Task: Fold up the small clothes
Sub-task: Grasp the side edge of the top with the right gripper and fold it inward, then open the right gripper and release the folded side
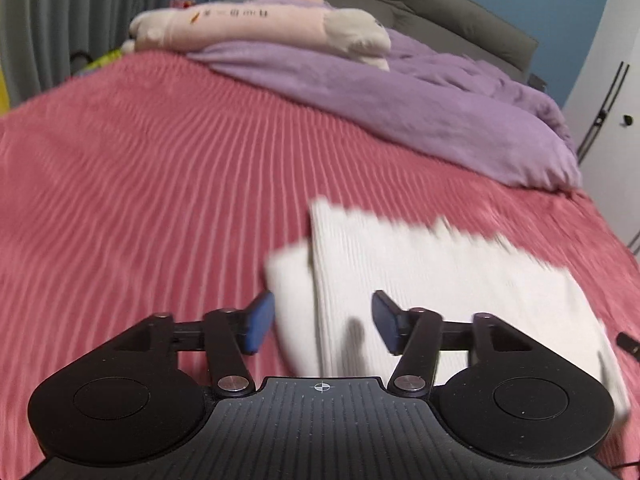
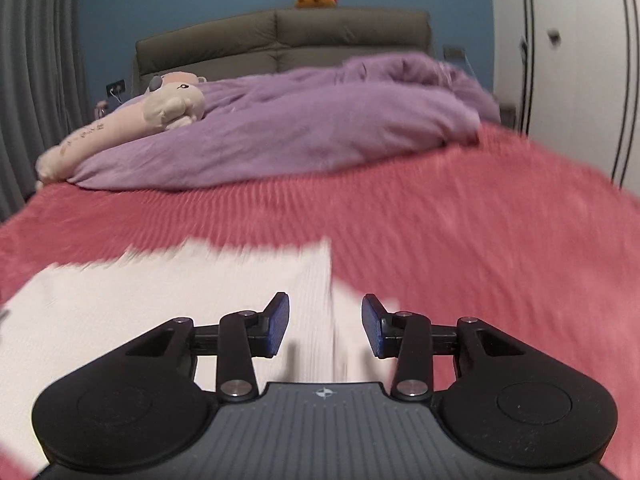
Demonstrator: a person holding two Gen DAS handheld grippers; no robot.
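Observation:
A white ribbed garment (image 1: 432, 276) lies flat on the pink ribbed bedspread (image 1: 140, 200), partly folded, with a narrower flap sticking out at its left side. My left gripper (image 1: 323, 326) is open and empty, just above the garment's left edge. In the right wrist view the same white garment (image 2: 160, 304) spreads to the left on the bedspread (image 2: 500, 260). My right gripper (image 2: 325, 330) is open and empty, above the garment's right edge. Both views are motion-blurred.
A bunched purple duvet (image 1: 420, 104) (image 2: 300, 128) lies across the head of the bed, with a long pink plush toy (image 1: 248, 24) (image 2: 132, 120) beside it. A grey headboard (image 2: 280, 36) and white wardrobe (image 2: 568, 72) stand beyond.

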